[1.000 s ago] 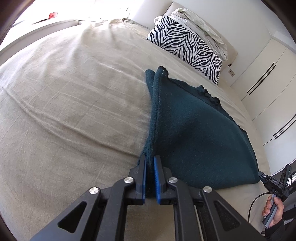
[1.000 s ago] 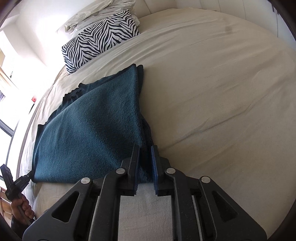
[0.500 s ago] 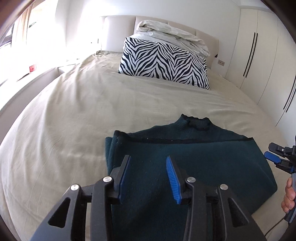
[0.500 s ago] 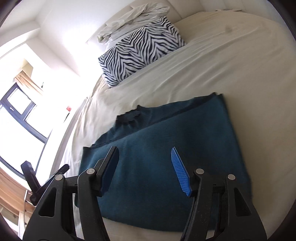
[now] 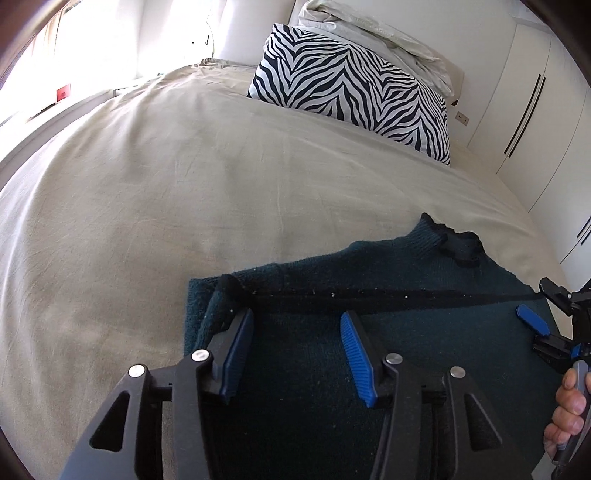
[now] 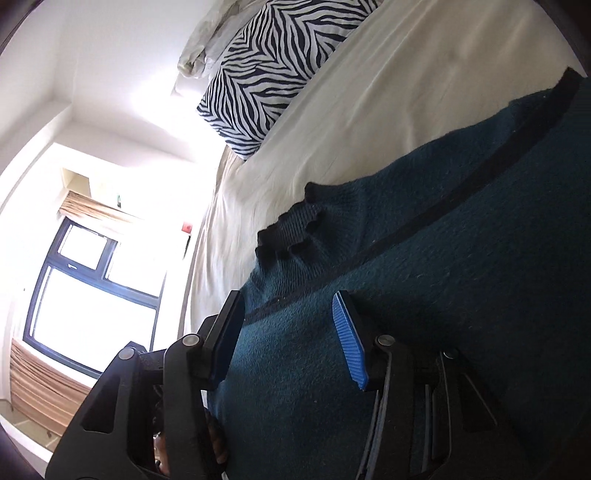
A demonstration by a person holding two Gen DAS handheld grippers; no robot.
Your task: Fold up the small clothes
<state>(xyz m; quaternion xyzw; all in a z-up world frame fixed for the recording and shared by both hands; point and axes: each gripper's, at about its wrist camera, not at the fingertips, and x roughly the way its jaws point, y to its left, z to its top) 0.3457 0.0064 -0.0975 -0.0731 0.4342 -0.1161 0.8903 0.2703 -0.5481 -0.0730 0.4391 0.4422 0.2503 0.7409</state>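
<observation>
A dark teal sweater [image 5: 406,295] lies folded on the beige bed [image 5: 184,192], its collar [image 5: 460,245] pointing toward the pillows. My left gripper [image 5: 295,315] hovers over the sweater's left end. Its jaws are opening, and the blue pads [image 5: 354,350] stand apart without pinching any cloth. My right gripper [image 6: 287,297] hangs over the sweater [image 6: 461,277] near the collar [image 6: 291,229], rolled to one side. Its jaws are closing, but the pads are not pressing on the cloth. In the left wrist view the right gripper [image 5: 543,334] shows at the sweater's right end, held by a hand [image 5: 569,402].
A zebra-striped pillow [image 5: 351,88] and a crumpled white duvet [image 5: 373,33] sit at the head of the bed. White wardrobe doors [image 5: 535,110] stand to the right. A bright window [image 6: 92,295] is on the left wall.
Both grippers were shut on the sweater's lifted edges a second ago. They have let go and opened, and the sweater now lies flat with both grippers swung over it.
</observation>
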